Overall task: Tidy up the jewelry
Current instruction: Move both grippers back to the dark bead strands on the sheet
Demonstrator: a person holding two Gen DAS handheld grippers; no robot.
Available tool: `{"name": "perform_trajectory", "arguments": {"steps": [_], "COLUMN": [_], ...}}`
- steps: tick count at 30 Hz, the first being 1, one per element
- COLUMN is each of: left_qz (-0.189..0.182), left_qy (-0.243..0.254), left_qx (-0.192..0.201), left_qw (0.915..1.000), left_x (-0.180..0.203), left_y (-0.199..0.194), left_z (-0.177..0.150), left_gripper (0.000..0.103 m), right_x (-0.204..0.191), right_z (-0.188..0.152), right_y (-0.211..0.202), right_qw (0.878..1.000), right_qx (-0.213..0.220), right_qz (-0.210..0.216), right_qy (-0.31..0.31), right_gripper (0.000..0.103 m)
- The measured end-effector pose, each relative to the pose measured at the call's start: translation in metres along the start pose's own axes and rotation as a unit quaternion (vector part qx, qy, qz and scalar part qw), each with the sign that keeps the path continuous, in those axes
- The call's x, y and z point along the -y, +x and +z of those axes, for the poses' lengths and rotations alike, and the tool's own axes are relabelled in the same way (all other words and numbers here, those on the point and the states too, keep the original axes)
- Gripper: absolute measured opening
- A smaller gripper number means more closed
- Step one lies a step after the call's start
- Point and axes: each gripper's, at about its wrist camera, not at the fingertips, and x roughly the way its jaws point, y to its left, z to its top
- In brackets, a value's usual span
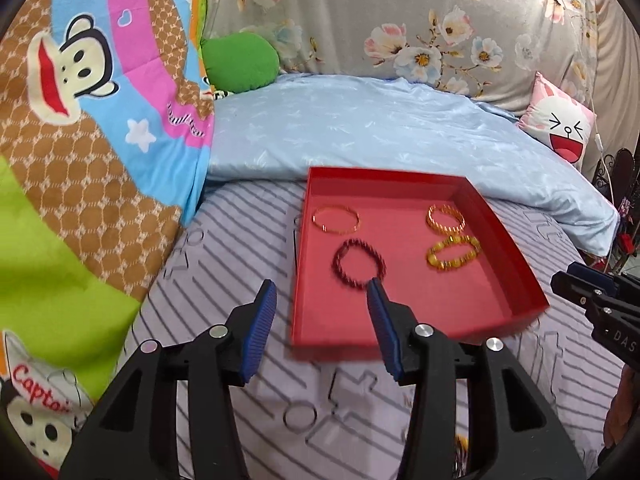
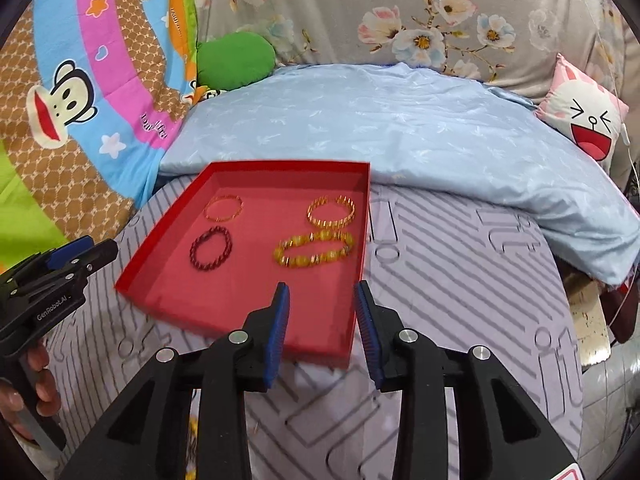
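Left gripper: (image 1: 322, 294) jaws apart, nothing between them, hovering over the near left corner of the red tray.
Right gripper: (image 2: 322, 294) jaws apart and empty, poised above the tray's near right corner.
Bed: striped grey sheet (image 2: 460, 280) carries everything; soft, uneven footing.
Red tray: (image 2: 256, 168) shallow cardboard tray in mid scene, lying flat on the sheet.
Jewelry: all four pieces lie inside the tray, apart from one another: dark red bead bracelet (image 1: 359, 263) near left, yellow bead bracelet (image 2: 314, 252) near right, thin gold bangle (image 1: 335, 219) far left, ribbed gold bangle (image 2: 331, 212) far right.
Beyond: pale blue quilt (image 1: 380, 128), green cushion (image 1: 239, 62), floral cover, pink bunny-face pillow (image 2: 584, 120) far right.
Risk: a downward push on a tray corner would sink it into the soft bed, and the bracelets would likely slide together or roll out; thin bangles lying flat may slip from the pads.
Writing: "GenRobot.AI" on the left gripper's body in the right wrist view; "DAS" on the right gripper's body; "Capt…" on the cartoon monkey blanket (image 1: 80, 120).
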Motion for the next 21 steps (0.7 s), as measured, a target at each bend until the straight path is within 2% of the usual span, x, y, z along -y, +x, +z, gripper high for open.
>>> {"name": "perform_trajectory", "arguments": {"steps": [11,21], "left_qz": [-0.007,-0.021], "left_qy": [-0.007,-0.016], "left_qx": [-0.041,-0.065], "left_qw": [0.9991,0.9976], "left_x": [0.008,0.014], "left_y": [-0.027,-0.032], "left_z": [-0.076,-0.119], "left_gripper": [0.045,0.045], "right_x": [-0.019,-0.042], "right_z": [-0.090,-0.131], "right_y": [-0.023,-0.025], "right_qw": [0.999,0.998], "right_qx": [-0.049,-0.064], "right_qz": [0.010,-0.005], "right_qy": [0.006,-0.018], "right_gripper": [0.034,0.034]}}
